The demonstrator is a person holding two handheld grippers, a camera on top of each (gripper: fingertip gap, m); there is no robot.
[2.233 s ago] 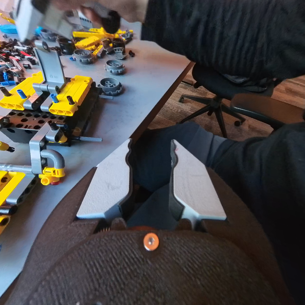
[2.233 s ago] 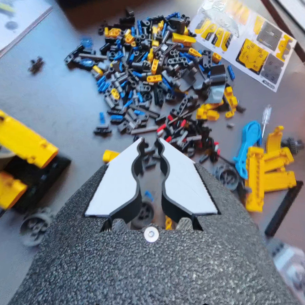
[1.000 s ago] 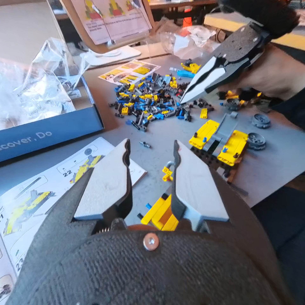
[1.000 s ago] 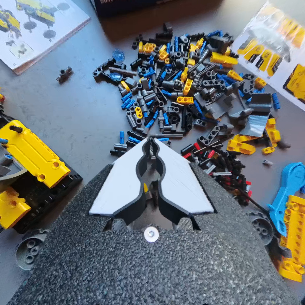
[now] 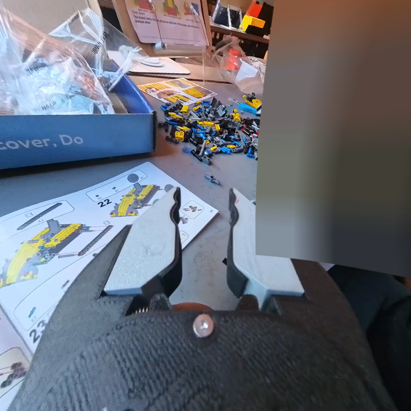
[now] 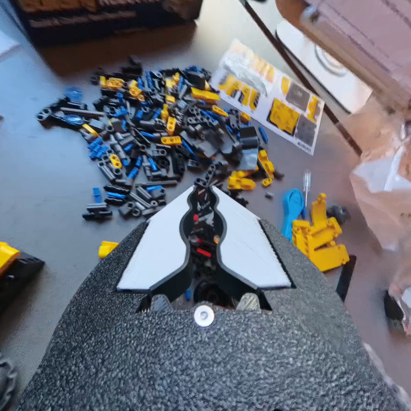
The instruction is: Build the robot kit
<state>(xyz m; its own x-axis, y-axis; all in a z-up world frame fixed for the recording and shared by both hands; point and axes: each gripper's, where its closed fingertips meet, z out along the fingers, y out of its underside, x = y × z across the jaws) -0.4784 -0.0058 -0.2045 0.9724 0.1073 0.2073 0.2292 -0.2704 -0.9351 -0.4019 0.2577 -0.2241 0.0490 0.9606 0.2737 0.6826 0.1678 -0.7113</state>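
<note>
Left wrist view first: the left gripper [image 5: 203,193] hovers low over the grey counter [image 5: 200,255], jaws spread wide and holding nothing. Under the left-hand jaw lies an open instruction booklet [image 5: 89,222], its corner reaching into the gap between the jaws. Just ahead of the tips sits one small grey connector [image 5: 212,179] on its own. Farther ahead is the loose pile of pieces [image 5: 211,129], black, blue, grey and yellow. Ahead and to the left stands a blue box [image 5: 77,138] stuffed with clear bags [image 5: 44,66]. A blurred patch covers everything right of the right-hand jaw.

Over to the right wrist view, and it is smeared with motion. The right gripper [image 6: 202,188] is down at the near edge of that pile, jaws drawn narrow with only a slim gap at the tips. A dark beam with holes [image 6: 205,178] stands right at the tips. Whether it is pinched or merely lying just beyond them, I cannot tell. Below the jaws, seen through the gap, are red and black pins [image 6: 203,251]. To the right lie a blue tool [image 6: 293,206] and a yellow assembly [image 6: 318,242], with a sticker sheet [image 6: 278,106] ahead and to the right. A lone yellow piece [image 6: 106,248] sits beside the left-hand jaw.

These pieces are tiny, light and tangled, so I judge that any grip here needs slow closing and a square approach.
</note>
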